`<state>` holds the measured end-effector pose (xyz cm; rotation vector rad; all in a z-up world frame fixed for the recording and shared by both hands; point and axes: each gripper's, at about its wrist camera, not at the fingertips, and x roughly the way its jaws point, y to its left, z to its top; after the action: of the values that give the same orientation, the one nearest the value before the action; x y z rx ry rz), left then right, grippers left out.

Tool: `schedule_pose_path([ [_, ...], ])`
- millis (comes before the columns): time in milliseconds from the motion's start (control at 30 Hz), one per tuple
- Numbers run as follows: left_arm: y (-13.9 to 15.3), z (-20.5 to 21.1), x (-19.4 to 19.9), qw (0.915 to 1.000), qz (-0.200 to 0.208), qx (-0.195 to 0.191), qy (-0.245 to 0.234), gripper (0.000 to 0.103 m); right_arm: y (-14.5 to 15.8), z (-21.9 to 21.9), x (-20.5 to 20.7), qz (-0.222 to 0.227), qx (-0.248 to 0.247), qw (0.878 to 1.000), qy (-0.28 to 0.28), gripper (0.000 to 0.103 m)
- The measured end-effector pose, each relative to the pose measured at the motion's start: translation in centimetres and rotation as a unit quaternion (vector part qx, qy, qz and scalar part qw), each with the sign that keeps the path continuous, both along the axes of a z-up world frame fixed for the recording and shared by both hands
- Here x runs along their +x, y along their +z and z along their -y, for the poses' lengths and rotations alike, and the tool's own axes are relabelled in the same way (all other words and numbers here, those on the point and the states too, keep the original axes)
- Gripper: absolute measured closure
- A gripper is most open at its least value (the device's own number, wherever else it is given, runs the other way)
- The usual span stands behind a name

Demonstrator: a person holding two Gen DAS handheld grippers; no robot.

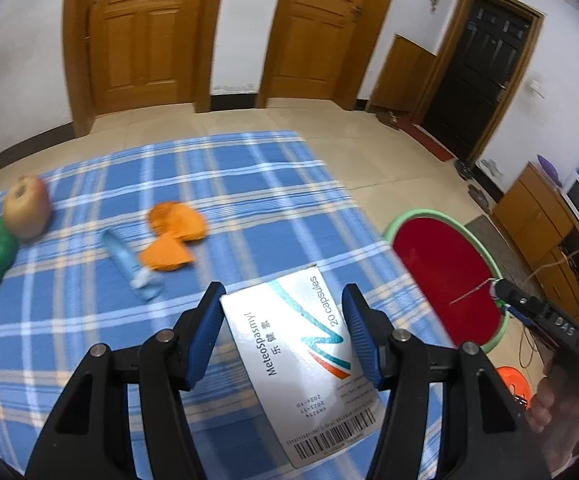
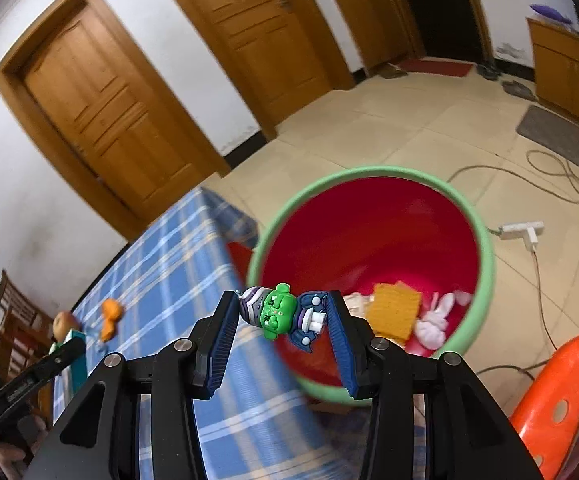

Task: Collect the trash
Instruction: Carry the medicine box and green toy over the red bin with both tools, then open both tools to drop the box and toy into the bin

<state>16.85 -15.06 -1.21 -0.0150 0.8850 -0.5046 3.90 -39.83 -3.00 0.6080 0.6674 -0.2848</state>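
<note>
**Both hand-held grippers loaded beside the bin**

The left hand-held gripper (image 1: pixel 283 310) is held level over the blue plaid-covered desk (image 1: pixel 69 340), its blue pads pinching a flat white cardboard capsule box (image 1: pixel 301 360) printed with teal and orange stripes. The right hand-held gripper (image 2: pixel 283 316) is tilted over the rim of the red plastic bin with a green rim (image 2: pixel 369 232), clamping a small green-faced toy figure in purple clothing (image 2: pixel 279 314), which lies sideways between the pads. Orange peel pieces (image 1: pixel 173 236) lie on the desk.

Left gripper (image 1: pixel 283 300) jaws clamp a medicine box (image 1: pixel 303 364) above the plaid tablecloth (image 1: pixel 249 184).
</note>
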Motion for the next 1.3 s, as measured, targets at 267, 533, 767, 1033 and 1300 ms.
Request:
schedule_pose_path([
  [267,0.3,5.5,0.3,0.9985,0.013,0.005,-0.052,0.043,-1.6,4.0,-0.5,-0.006,0.017,0.999,-0.037,0.055],
  [533,-0.1,9.9,0.1,0.9954,0.019,0.005,-0.094,0.043,-2.0,5.7,-1.5,0.003,0.026,0.998,-0.048,0.053],
  [767,-0.7,13.4,0.3,0.993,0.014,-0.001,-0.117,0.043,-1.9,6.6,-3.0,0.013,0.035,0.997,-0.071,0.051],
  [1033,-0.9,16.9,0.6,0.9903,0.021,-0.004,-0.137,0.042,-1.9,7.4,-4.2,0.016,0.041,0.995,-0.09,0.049],
  [1300,-1.5,17.6,0.9,0.9927,0.01,0.004,-0.12,0.034,-1.9,7.7,-4.7,0.018,0.044,0.994,-0.097,0.048],
])
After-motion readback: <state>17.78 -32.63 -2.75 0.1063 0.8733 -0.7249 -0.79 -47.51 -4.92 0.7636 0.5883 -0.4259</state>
